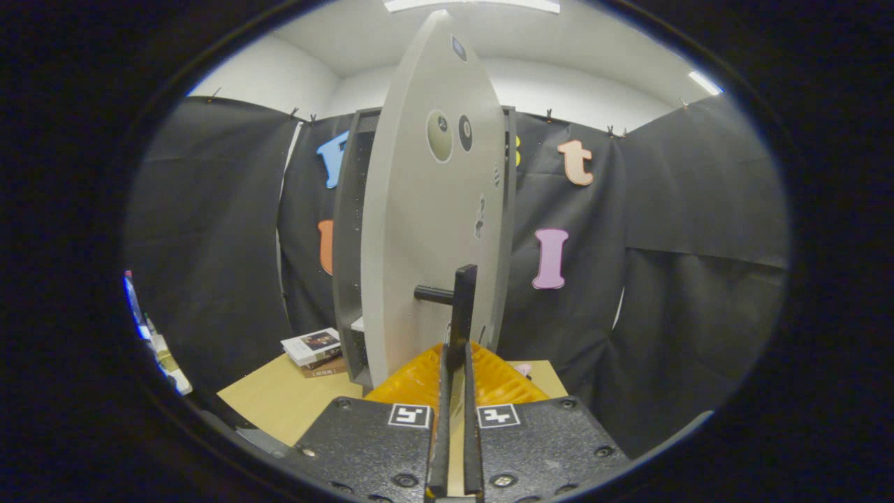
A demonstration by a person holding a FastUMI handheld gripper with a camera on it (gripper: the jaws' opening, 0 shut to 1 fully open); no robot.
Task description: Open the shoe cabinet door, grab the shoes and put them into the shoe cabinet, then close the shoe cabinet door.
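2 fingers of the tongs [455,353] are pressing nearly together on the dark handle [462,307] of the shoe cabinet door [426,230], which is standing swung out edge-on and hiding most of the shoe cabinet [347,251] behind it. Its inside is hard to make out. Books [314,349] are lying on the counter [279,398] just beside the cabinet's base.

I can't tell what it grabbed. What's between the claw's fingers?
The black handle of the cabinet door sits pinched between the claw's fingers, in the gripper view.
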